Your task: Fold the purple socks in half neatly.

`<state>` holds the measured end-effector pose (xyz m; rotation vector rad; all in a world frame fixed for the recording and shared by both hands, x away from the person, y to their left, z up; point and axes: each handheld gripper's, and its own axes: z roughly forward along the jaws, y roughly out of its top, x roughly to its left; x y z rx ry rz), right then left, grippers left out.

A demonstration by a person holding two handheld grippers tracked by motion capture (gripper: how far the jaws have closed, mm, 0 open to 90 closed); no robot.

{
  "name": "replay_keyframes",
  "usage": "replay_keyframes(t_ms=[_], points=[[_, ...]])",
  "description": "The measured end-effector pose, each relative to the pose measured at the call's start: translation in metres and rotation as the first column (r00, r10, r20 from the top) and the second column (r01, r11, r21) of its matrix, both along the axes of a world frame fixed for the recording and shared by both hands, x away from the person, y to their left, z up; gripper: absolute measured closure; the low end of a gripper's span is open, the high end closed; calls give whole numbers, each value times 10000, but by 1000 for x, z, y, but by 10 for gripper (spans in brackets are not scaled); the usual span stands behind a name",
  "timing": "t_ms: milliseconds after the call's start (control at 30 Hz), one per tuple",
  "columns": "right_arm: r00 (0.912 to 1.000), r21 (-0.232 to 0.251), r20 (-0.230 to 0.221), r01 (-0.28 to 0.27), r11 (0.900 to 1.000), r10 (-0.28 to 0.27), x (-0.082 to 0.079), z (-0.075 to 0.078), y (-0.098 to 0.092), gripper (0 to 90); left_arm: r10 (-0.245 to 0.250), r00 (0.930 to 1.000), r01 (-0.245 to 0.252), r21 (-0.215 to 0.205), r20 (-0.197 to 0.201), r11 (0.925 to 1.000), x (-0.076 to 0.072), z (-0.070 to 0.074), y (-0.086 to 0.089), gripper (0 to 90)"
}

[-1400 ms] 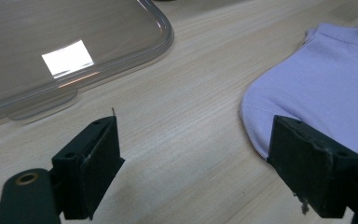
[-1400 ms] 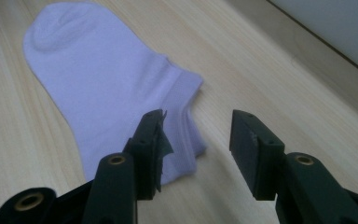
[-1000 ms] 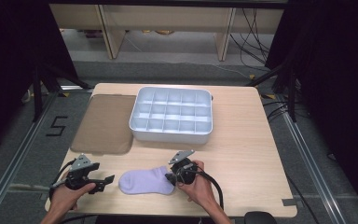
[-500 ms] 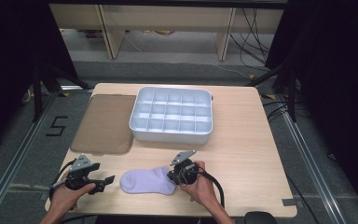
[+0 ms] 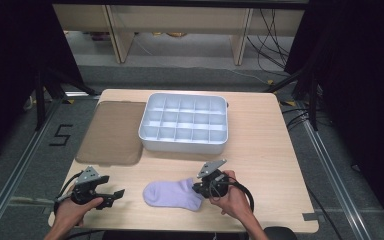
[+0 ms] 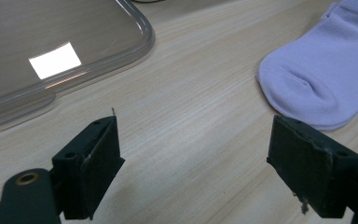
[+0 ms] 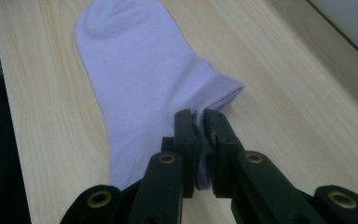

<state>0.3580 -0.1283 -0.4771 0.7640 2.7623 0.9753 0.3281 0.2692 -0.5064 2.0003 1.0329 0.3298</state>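
A lavender ankle sock [image 5: 172, 194] lies flat on the wooden table [image 5: 260, 150] near its front edge. My right gripper [image 5: 196, 189] is at the sock's right end, and its jaws have just closed there. In the right gripper view the right gripper [image 7: 199, 119] is shut on the sock's [image 7: 135, 70] cuff, with the fabric pinched between the pads. My left gripper [image 5: 117, 196] rests at the front left, open, a short way from the toe. In the left gripper view the left gripper [image 6: 200, 158] has bare wood between its jaws, and the sock's toe [image 6: 321, 79] lies beyond the right jaw.
A white divided tray [image 5: 182, 145] with several empty compartments stands in the middle of the table. Its brownish see-through lid [image 5: 111, 132] lies flat to the left, and its corner [image 6: 51, 51] is near my left gripper. The table's right half is bare wood.
The right gripper has shut on the cuff and moved to the right and slightly up, dragging the sock with it. The left gripper has stayed still.
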Motion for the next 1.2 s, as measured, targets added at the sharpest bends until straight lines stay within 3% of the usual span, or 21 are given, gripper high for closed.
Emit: replay_keyframes(t_ms=[33, 67, 133, 167, 200, 233, 300, 333, 367, 400, 500, 633, 700, 867, 900, 967, 1000, 1100, 1133, 1200], points=[[9999, -10, -69, 102, 9999, -102, 0, 1, -3, 846, 50, 10000, -51, -238, -14, 9997, 0, 0, -3, 161], [9999, -35, 29, -124, 9999, 124, 2, 2, -6, 845, -90, 10000, 90, -44, -29, 10000, 0, 1, -2, 162], [9998, -136, -119, 167, 9998, -169, 2, 2, -10, 845, -246, 9997, 246, 119, 6, 9996, 0, 2, -4, 161], [9998, 5, -106, 172, 9999, -172, 3, 0, -12, 846, -275, 9996, 275, -108, 5, 9996, -1, 2, -7, 162], [9996, -145, -207, 203, 9997, -206, 3, 1, -15, 845, -185, 9998, 188, -335, 74, 9993, -1, 2, -11, 162], [9994, -169, -247, 220, 9996, -224, 4, 0, -18, 845, -431, 9991, 431, -151, 38, 9990, -1, 4, -12, 161], [9999, -116, -113, -93, 9999, 92, 7, -3, -24, 845, -553, 9984, 557, -319, 141, 9979, -1, 4, -20, 161], [9999, -116, -113, -93, 9999, 92, 7, -3, -24, 845, -643, 9979, 644, -257, 66, 9976, 0, 6, -22, 161], [10000, -50, -86, 44, 10000, -44, 7, -4, -25, 844, -674, 9976, 680, -518, 130, 9963, 1, 5, -29, 162], [9997, -54, -215, 90, 9999, -91, 7, -5, -27, 843, -732, 9973, 736, -417, 98, 9964, 1, 6, -32, 162], [9998, -233, -163, -154, 9996, 150, 10, -10, -31, 842, -1184, 9929, 1187, -288, 111, 9925, 5, 5, -50, 162], [9996, -282, -284, -8, 9996, 0, 11, -10, -32, 842, -1660, 9861, 1658, -181, -71, 9860, 13, 4, -71, 184], [9997, -267, -218, -116, 9996, 111, 11, -10, -32, 841, -1777, 9836, 1757, -585, -307, 9827, 15, 3, -81, 211], [9991, -307, -408, -164, 9994, 151, 12, -10, -33, 839, -2123, 9763, 2106, -415, -420, 9767, 21, 1, -97, 285], [9995, -263, -305, -20, 9997, 12, 12, -11, -33, 838, -2149, 9756, 2137, -308, -445, 9764, 22, 1, -101, 304], [9993, -193, -188, -319, 9993, 315, 14, -11, -34, 834, -2168, 9748, 2153, -325, -526, 9760, 24, 0, -106, 332], [9996, -131, -182, -232, 9996, 229, 14, -12, -34, 834, -2366, 9706, 2362, -132, -434, 9716, 26, 0, -107, 343], [9995, -31, -124, -277, 9996, 277, 16, -12, -35, 831, -2389, 9696, 2399, 133, -529, 9707, 28, -4, -113, 374], [9992, -1, -194, -358, 9994, 358, 17, -13, -35, 830, -2577, 9650, 2592, 253, -488, 9655, 30, -5, -114, 390], [9994, -153, -193, -285, 9995, 282, 17, -12, -35, 829, -2577, 9645, 2600, 387, -571, 9648, 30, -7, -118, 419]])
